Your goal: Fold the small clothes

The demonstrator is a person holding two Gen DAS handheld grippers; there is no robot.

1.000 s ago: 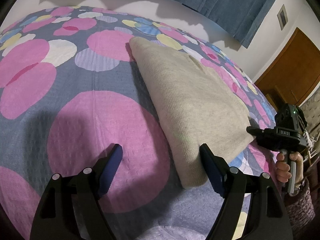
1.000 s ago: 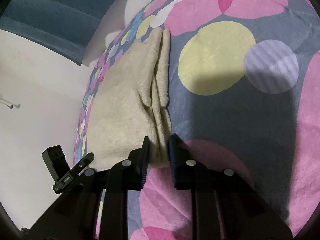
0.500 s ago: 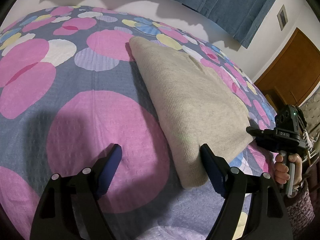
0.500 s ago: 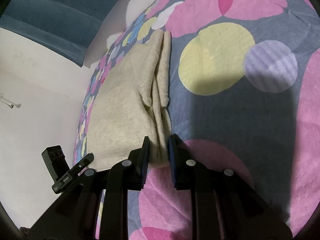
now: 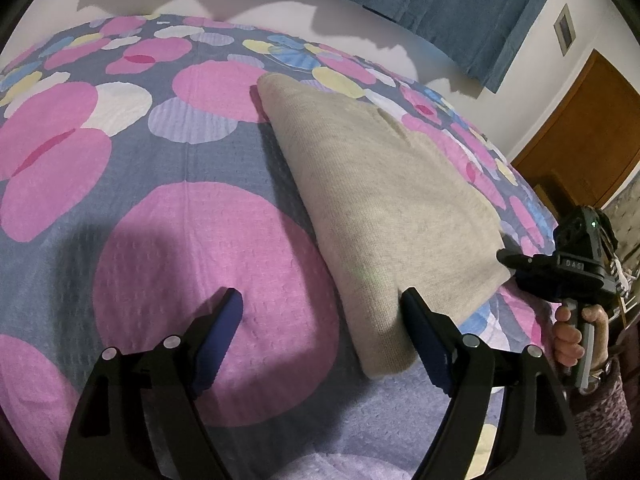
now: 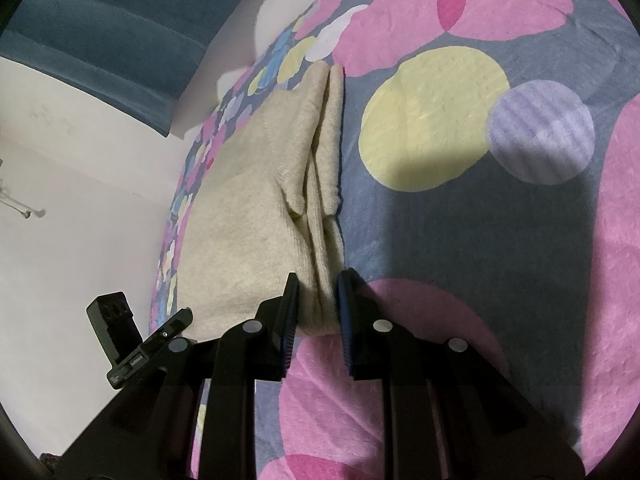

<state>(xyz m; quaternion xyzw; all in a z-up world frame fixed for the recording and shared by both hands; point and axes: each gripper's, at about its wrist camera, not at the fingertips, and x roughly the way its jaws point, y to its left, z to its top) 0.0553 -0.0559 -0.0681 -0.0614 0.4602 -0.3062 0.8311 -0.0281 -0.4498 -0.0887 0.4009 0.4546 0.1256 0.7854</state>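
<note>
The right tongs (image 6: 318, 304) pinch the near corner of the folded beige garment (image 5: 384, 208) lying mid-frame on the bed (image 5: 160, 248), while the left tongs (image 5: 322, 332) gape empty, so a one-sided lift could unravel the layers.

A home bedroom, a bed (image 5: 132, 184) spread with a grey-blue cover of big pink, yellow and lilac circles, blue curtains (image 5: 460, 4) hanging over a white wall, a brown wooden door (image 5: 588, 132) in the corner, a small wall switch plate (image 5: 565, 29)
</note>
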